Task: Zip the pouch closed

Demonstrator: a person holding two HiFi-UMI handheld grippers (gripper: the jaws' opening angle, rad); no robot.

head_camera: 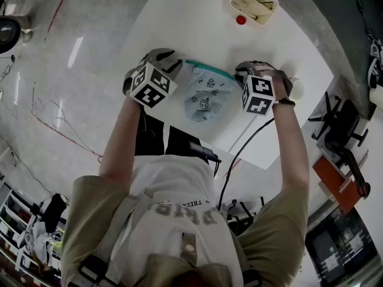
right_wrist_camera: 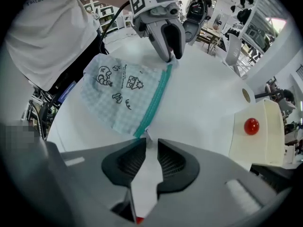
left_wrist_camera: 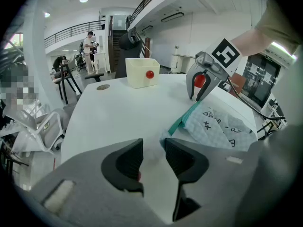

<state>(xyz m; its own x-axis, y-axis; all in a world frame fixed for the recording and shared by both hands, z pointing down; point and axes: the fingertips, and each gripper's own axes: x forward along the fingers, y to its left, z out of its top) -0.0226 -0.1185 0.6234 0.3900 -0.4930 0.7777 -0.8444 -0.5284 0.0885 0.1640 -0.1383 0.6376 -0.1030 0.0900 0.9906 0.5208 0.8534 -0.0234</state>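
Pale checked fabric pouch lies flat near my edge of the white table, between both grippers. Its teal zip looks shut end to end. Left gripper: jaws apart, empty, just off the pouch corner. Right gripper: jaws slightly apart at the small zip pull, not pinching. Back both straight off and don't snag the pull.

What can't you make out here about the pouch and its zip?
- Zip pull of the pale checked fabric pouch: head view, right tongs cover that end; right gripper view, too small.
- Pouch's other corner: head view, left tongs overlap it.
- Contents of the cream open box: gripper views, its wall hides them; head view, too small.
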